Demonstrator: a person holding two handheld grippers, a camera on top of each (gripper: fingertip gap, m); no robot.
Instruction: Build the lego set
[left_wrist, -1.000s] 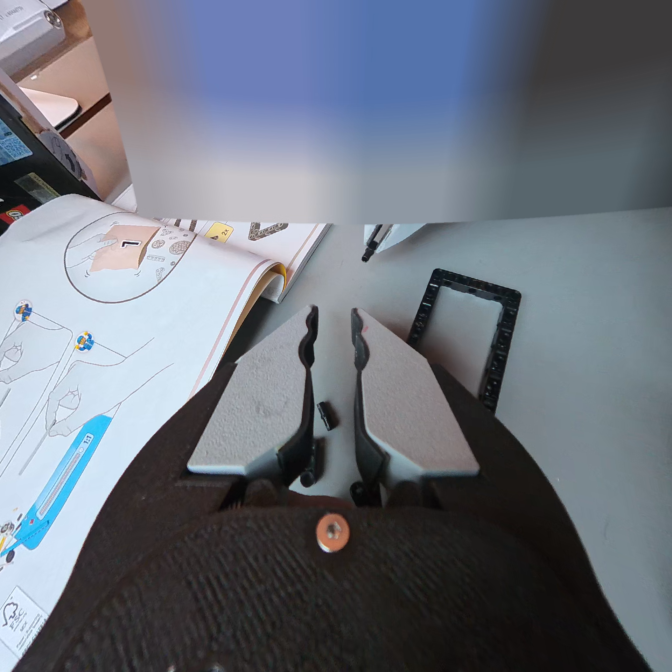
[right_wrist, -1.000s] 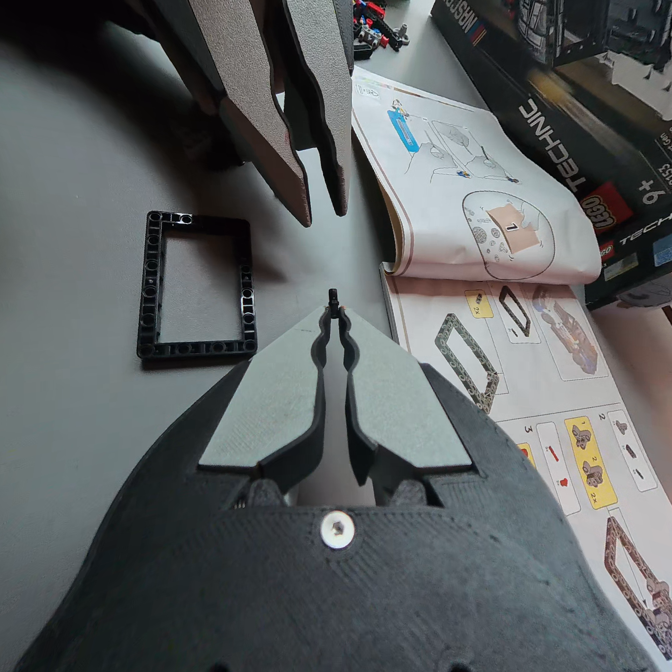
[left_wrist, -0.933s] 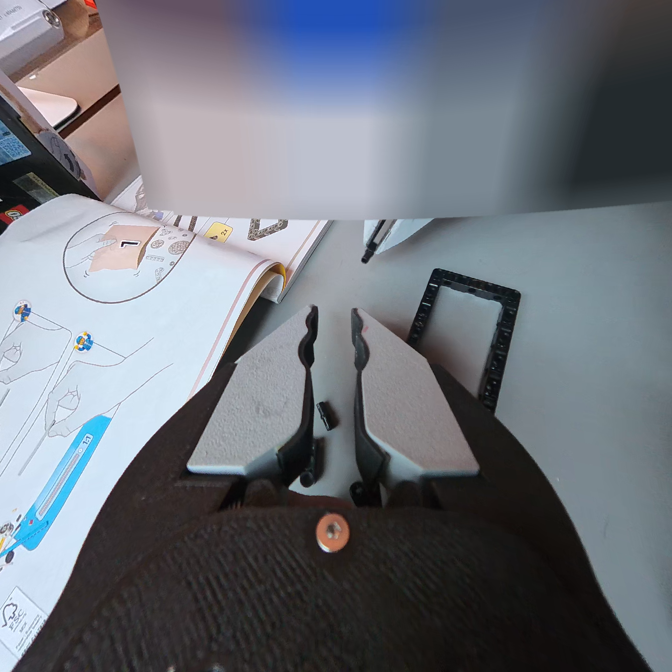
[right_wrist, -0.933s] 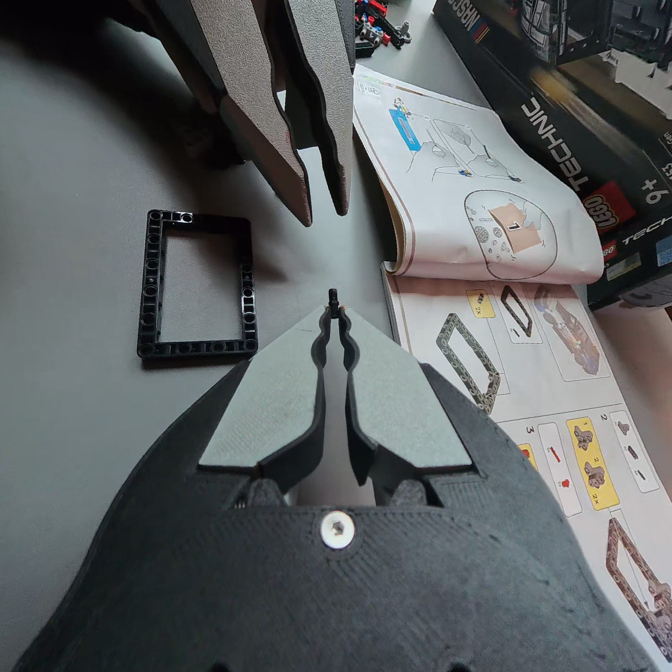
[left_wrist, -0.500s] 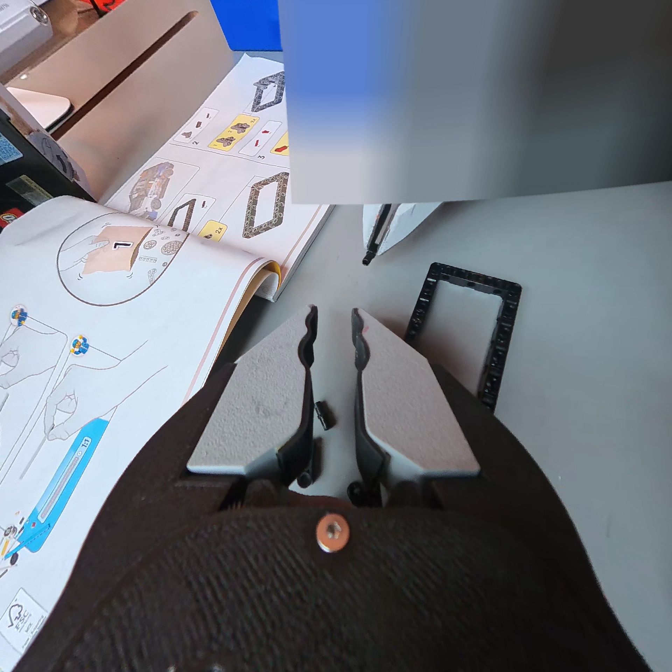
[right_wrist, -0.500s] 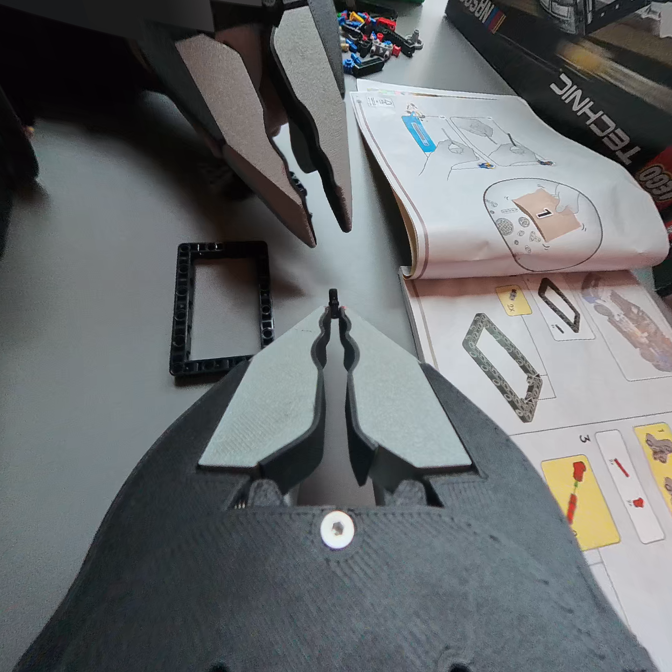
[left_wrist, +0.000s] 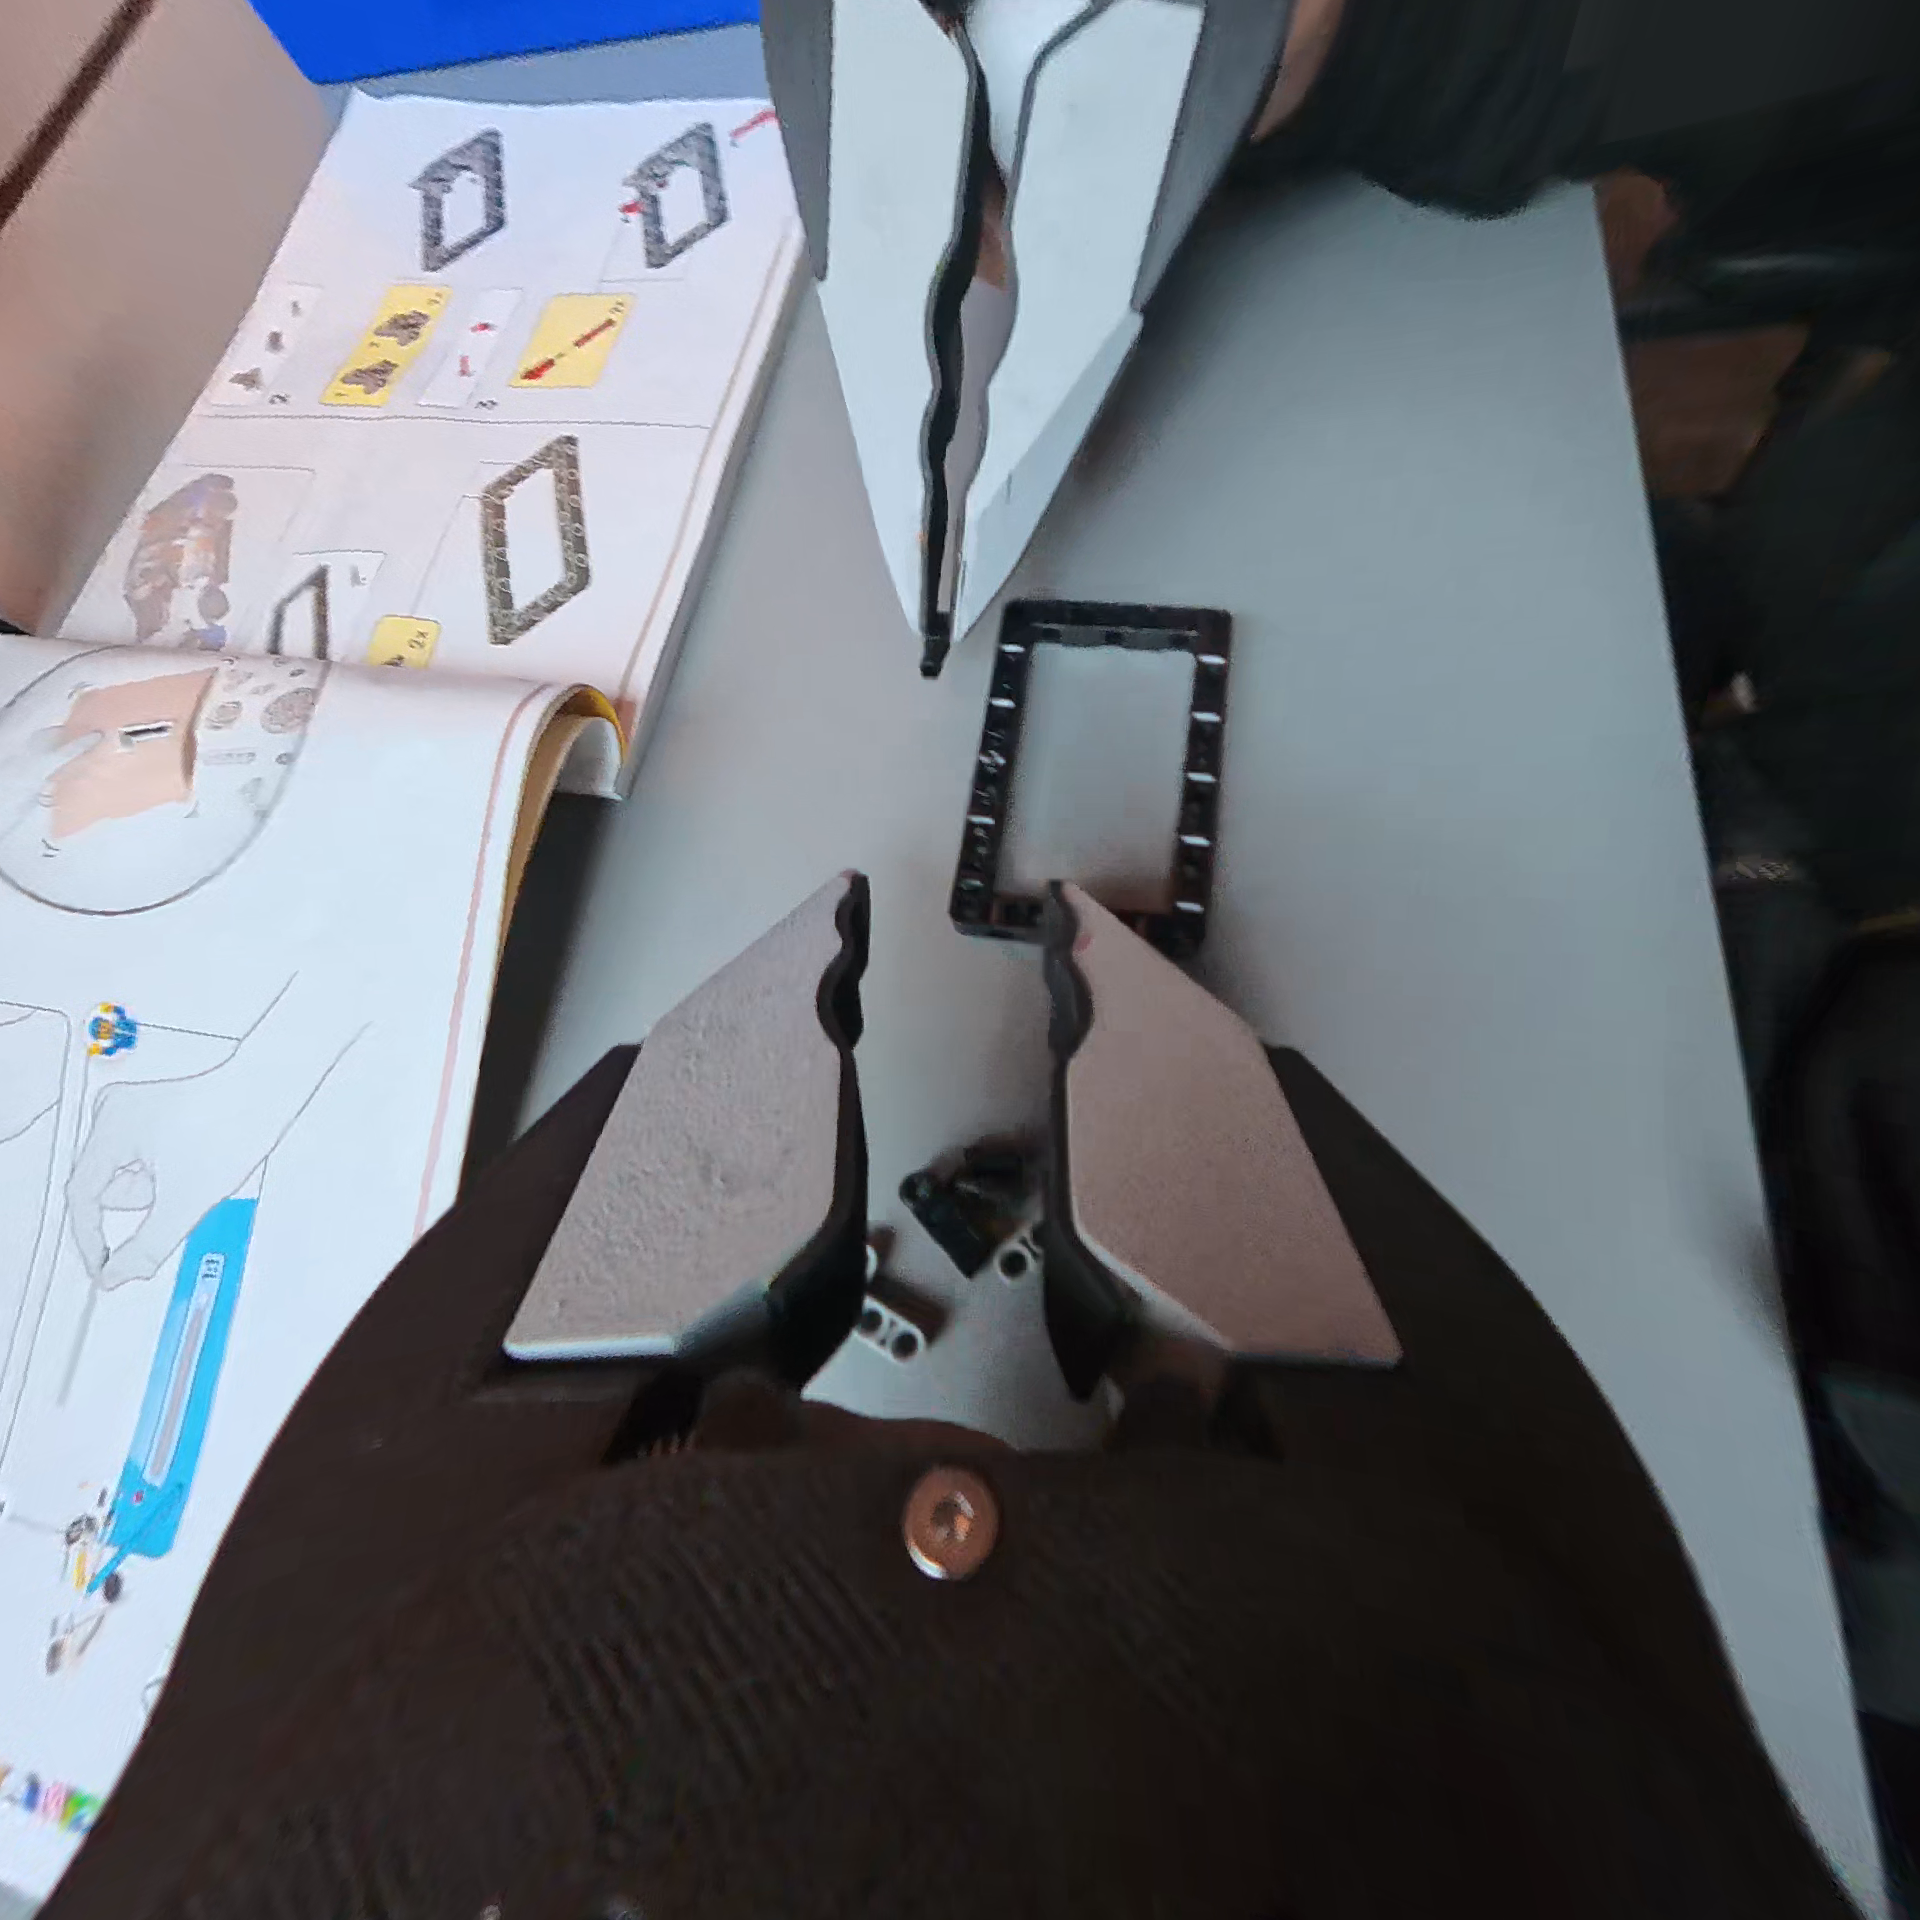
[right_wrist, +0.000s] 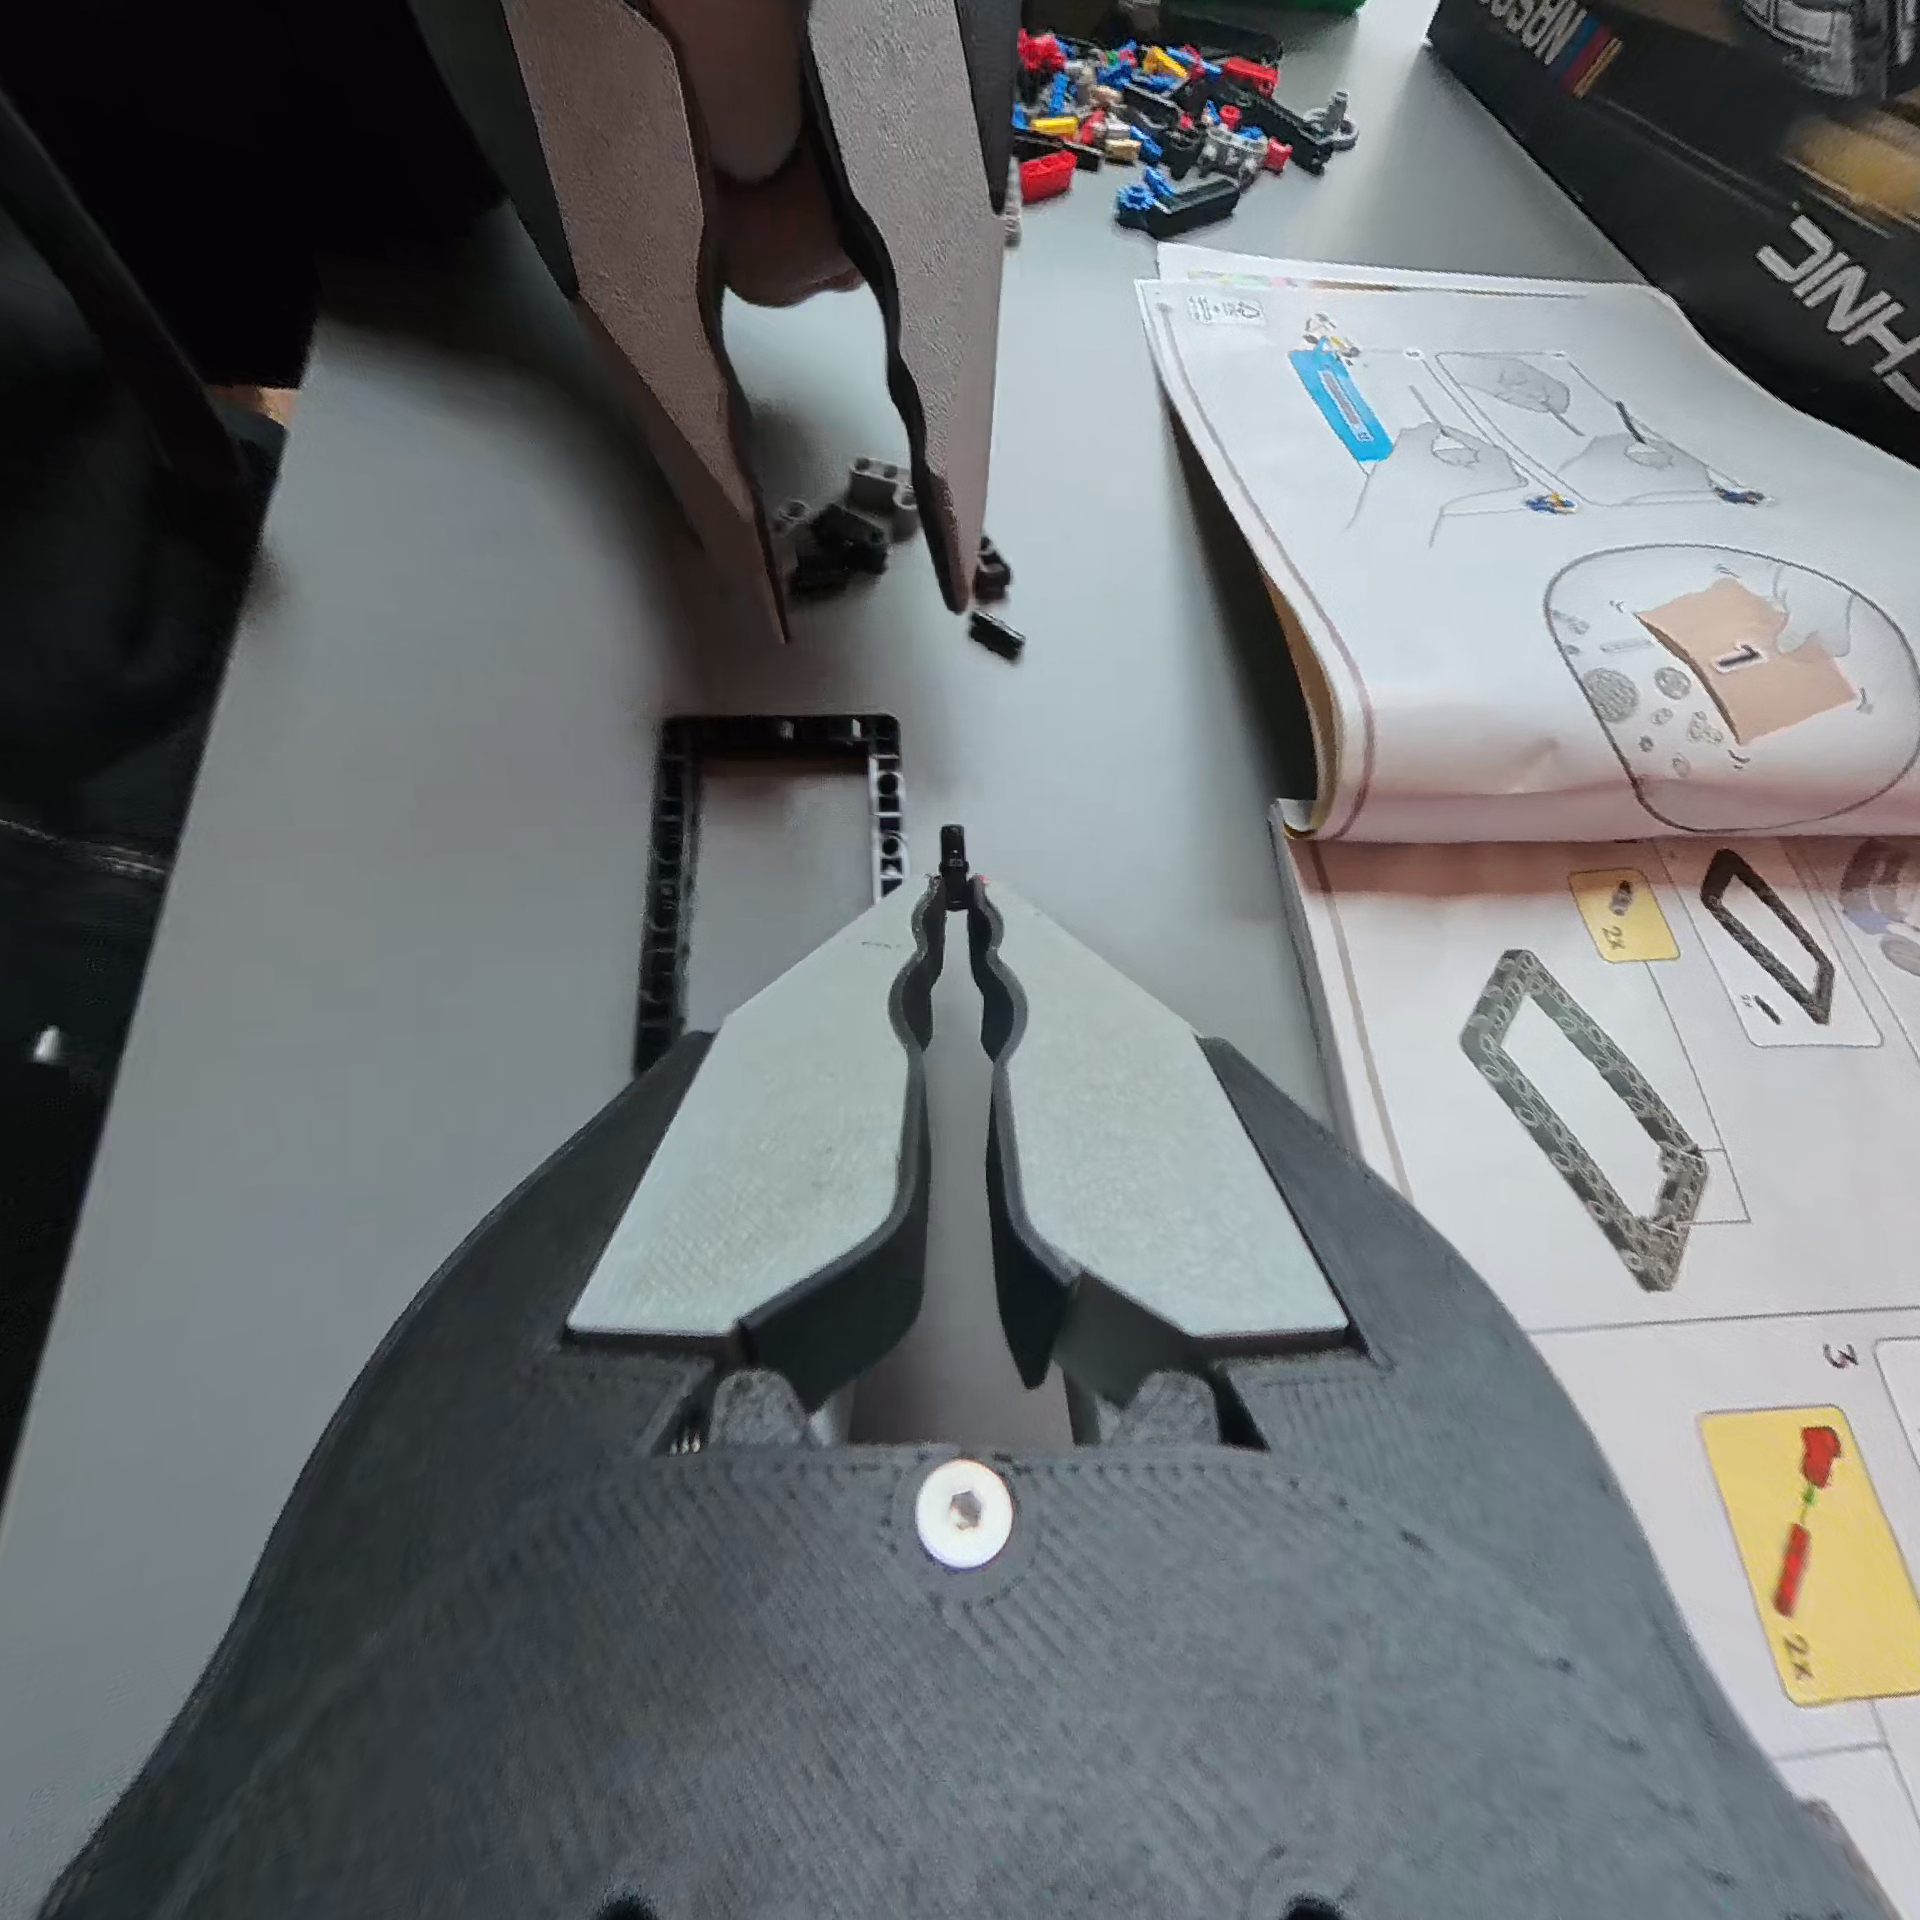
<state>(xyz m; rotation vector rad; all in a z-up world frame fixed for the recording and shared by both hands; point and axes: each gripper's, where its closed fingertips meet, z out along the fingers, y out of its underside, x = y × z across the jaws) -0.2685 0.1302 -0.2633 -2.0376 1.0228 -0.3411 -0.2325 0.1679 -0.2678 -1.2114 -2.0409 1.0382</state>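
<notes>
Left wrist view: the left gripper (left_wrist: 954, 902) stands with its jaws parted wider than a second ago and empty; it has risen and drawn back, so that a small cluster of dark and grey pieces (left_wrist: 961, 1221) now shows on the grey table (left_wrist: 1403, 644) between its fingers, low of centre. Just beyond its right fingertip lies the black rectangular frame (left_wrist: 1096, 774), flat, at frame centre. From the top edge the right gripper (left_wrist: 940, 623) has advanced, its tip pinching a small black pin (left_wrist: 932, 657) just beside the frame's upper left corner. The open instruction booklet (left_wrist: 343, 540) fills the left side. Right wrist view: the right gripper (right_wrist: 954, 896) is closed on the pin (right_wrist: 952, 850), which now overlaps the frame's (right_wrist: 675, 883) right-hand beam at centre. The left gripper (right_wrist: 868, 613) hangs at upper centre, above loose pieces (right_wrist: 847, 520); a coloured parts pile (right_wrist: 1153, 94) lies at top. Judgement: the pin is being brought to a hole in the frame, and insertion has not yet occurred.
</notes>
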